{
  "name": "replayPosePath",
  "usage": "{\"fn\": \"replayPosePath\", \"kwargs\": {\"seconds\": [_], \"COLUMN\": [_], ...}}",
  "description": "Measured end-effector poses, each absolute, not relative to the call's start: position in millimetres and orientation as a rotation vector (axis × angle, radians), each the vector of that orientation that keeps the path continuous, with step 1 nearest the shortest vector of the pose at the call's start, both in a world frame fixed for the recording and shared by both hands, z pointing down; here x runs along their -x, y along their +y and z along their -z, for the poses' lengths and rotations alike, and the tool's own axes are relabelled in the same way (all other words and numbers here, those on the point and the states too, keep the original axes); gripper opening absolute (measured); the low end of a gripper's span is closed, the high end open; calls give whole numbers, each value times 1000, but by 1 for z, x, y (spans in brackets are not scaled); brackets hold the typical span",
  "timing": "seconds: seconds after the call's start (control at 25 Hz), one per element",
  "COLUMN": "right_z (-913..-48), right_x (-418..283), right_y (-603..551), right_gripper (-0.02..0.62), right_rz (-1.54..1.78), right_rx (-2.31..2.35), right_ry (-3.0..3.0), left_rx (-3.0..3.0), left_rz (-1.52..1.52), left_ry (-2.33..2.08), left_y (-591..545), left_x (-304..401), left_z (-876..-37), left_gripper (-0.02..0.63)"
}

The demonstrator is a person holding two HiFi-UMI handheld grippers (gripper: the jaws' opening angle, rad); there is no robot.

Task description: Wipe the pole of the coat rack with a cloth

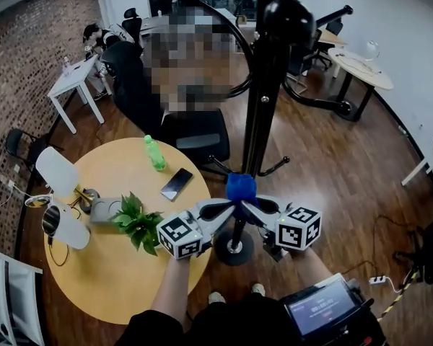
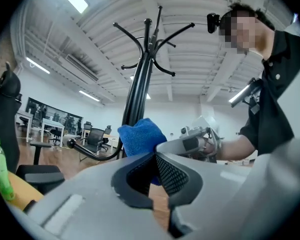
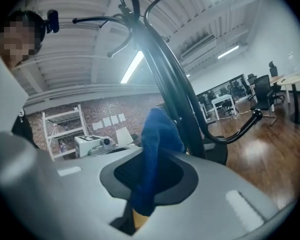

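The black coat rack pole rises from its round base in front of me. A blue cloth is bunched against the pole low down. My left gripper comes in from the left and my right gripper from the right, and both meet at the cloth. In the left gripper view the cloth sits between the dark jaws of the left gripper, against the pole. In the right gripper view the cloth runs down through the right gripper, beside the pole.
A round yellow table stands at the left, with a green bottle, a phone and a small plant on it. A black office chair stands behind the pole. A screened device is at the lower right, a power strip on the floor.
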State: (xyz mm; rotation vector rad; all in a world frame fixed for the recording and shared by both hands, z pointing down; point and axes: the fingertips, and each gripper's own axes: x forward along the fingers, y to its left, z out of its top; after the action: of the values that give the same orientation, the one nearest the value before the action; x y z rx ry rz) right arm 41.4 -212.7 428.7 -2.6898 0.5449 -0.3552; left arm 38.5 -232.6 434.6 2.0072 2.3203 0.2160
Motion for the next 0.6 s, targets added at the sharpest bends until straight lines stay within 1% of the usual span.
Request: {"fn": "replayPosePath", "kwargs": {"seconds": [0.16, 0.28, 0.4, 0.6], "right_z": [-439, -418, -376, -271], "right_x": [-56, -62, -62, -57], "right_y": [-187, -184, -186, -179], "right_gripper": [51, 51, 51, 51], "right_rz": [378, 341, 207, -97], "right_rx": [2770, 2849, 2900, 3002], "right_ry": [385, 384, 394, 404], "left_rx": [-2088, -2091, -2072, -2071], "left_rz": [-218, -154, -25, 239], "left_ry": [2210, 2205, 2244, 2229], "left_y": [-219, -208, -202, -199], "left_x": [-60, -63, -61, -61], "left_z": [-439, -424, -387, -304], "left_gripper": [3, 3, 3, 3]}}
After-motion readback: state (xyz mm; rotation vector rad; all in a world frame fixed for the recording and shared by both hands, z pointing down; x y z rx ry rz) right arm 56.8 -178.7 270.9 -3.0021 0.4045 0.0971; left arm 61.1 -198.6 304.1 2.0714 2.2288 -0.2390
